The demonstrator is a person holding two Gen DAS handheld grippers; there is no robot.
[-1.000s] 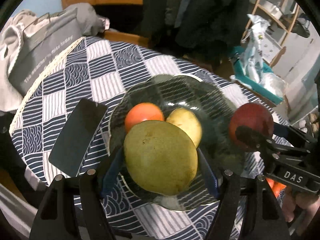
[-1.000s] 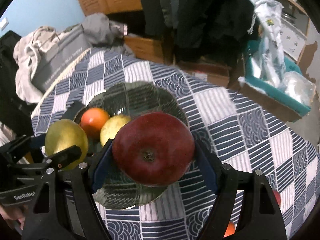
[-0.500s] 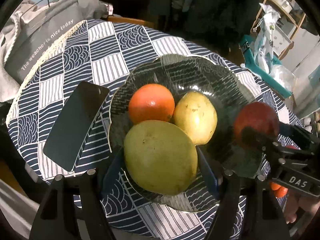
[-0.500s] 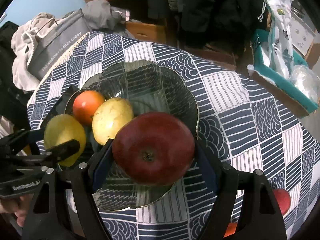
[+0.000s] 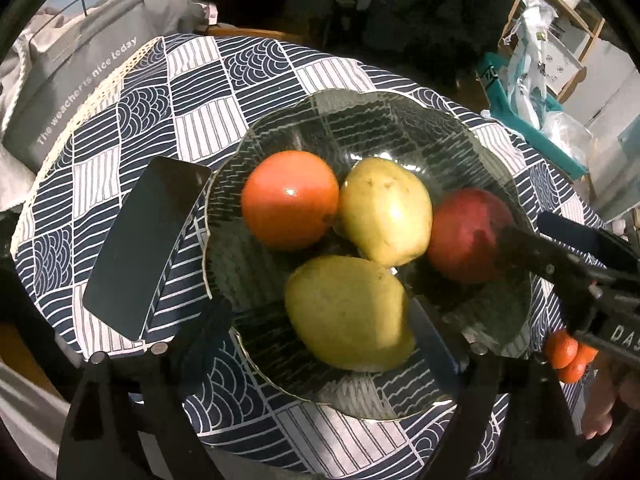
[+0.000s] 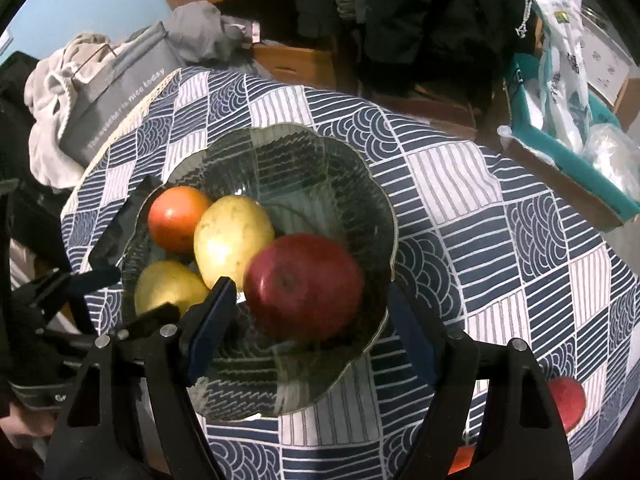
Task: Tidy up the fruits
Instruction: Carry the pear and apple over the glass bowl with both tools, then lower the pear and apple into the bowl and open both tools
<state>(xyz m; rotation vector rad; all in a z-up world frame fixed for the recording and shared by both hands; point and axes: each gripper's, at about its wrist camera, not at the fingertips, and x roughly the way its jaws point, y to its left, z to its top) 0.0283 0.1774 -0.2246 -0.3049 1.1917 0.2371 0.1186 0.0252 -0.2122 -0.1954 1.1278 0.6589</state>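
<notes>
1. A dark, scallop-edged glass bowl (image 5: 280, 128) sits on a table covered with a navy-and-white patchwork-patterned cloth (image 5: 120, 120).
2. Inside the bowl lie a round orange fruit (image 5: 290, 199), a pale yellow pear-shaped fruit (image 5: 386, 211) touching it, a larger yellow-green pear (image 5: 348, 314) at the near side, and a dark red apple (image 5: 466, 236) at the right.
3. The left gripper (image 5: 320, 334) has just been opening: its fingers stand spread on either side of the yellow-green pear, with a gap at the left finger, and the pear rests in the bowl.
4. The right gripper (image 6: 308, 316) has its fingers spread around the dark red apple, clear gaps on both sides; the apple lies in the bowl beside the pale yellow fruit.
5. A flat black phone (image 5: 148, 248) lies on the cloth just left of the bowl.
6. Another red fruit (image 6: 566, 400) and small orange fruits (image 5: 568, 358) lie on the cloth to the bowl's right.
</notes>
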